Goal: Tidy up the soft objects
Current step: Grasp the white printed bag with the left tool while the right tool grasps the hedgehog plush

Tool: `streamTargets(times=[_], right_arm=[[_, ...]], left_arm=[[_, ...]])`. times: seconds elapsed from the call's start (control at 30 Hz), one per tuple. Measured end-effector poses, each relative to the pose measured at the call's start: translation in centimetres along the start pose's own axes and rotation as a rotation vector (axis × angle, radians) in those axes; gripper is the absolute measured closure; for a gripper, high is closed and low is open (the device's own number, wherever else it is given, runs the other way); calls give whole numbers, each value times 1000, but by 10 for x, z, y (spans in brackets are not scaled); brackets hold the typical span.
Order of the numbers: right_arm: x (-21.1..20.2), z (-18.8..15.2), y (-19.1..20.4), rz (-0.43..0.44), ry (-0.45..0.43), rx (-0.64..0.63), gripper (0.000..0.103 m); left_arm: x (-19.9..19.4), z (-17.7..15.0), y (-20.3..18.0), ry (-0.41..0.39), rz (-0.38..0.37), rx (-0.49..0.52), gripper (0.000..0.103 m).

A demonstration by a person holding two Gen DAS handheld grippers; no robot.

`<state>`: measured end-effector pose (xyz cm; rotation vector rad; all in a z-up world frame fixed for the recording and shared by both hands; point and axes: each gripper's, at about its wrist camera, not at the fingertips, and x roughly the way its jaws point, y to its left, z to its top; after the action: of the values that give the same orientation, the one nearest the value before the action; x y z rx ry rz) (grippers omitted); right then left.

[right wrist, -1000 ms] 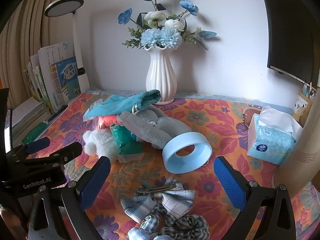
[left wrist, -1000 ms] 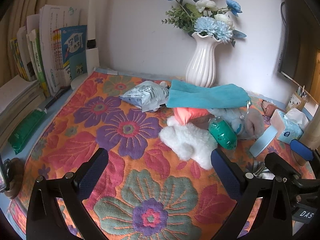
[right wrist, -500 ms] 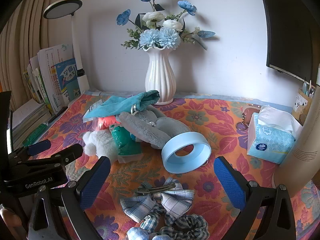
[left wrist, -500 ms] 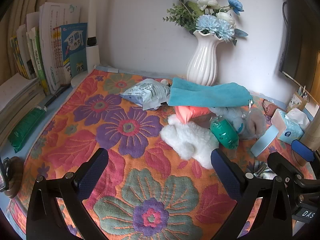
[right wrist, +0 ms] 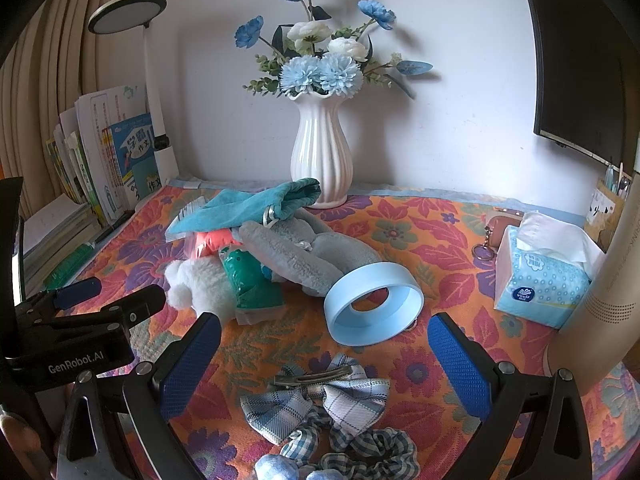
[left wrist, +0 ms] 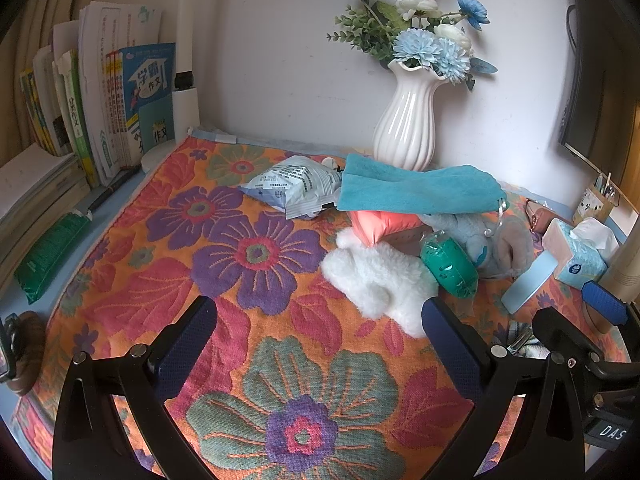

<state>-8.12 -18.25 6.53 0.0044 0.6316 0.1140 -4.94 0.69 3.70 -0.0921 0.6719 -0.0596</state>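
Hovering with both sets of jaws spread wide and empty. Left gripper (left wrist: pixel 318 334): white plush (left wrist: pixel 376 280) sits just ahead of its right jaw, part of the pile with the teal cloth (left wrist: pixel 416 190), pink pouch (left wrist: pixel 380 226) and grey slipper (right wrist: pixel 296 258). Right gripper (right wrist: pixel 324 354): plaid bow (right wrist: pixel 320 400) and scrunchie (right wrist: pixel 360 450) lie between and just below its jaws. I'd take the plush first: centre it, close on the bulk, not loose fuzz. Readable: "GenRobot.AI" on the left gripper, "DAS" on the right's body; tissue box (right wrist: pixel 540 284) logo too small.
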Motion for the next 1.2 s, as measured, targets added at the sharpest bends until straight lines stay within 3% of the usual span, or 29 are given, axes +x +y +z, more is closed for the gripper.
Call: streamTargets(times=[0.8,0.87,0.93,1.03,1.2], right_arm=[[-1,-1,0,-7,-8,0,0],[-11,-1,-6,-6,-35,24,0],[-18,-6,-15,45,-3,54,0],[-23,-19,-24,109,78,79,0],[-33,-30,-28,157,132,85,0]], left_arm=[[-5,0,6,-19,9,-18,1],[-15,0,19,-21,-33,-59,1],[-23,-2,32,0,-100,-60,1],[-32,-4,45,36,-118,-29,1],[-39,6,56,45,-172,-46,1]])
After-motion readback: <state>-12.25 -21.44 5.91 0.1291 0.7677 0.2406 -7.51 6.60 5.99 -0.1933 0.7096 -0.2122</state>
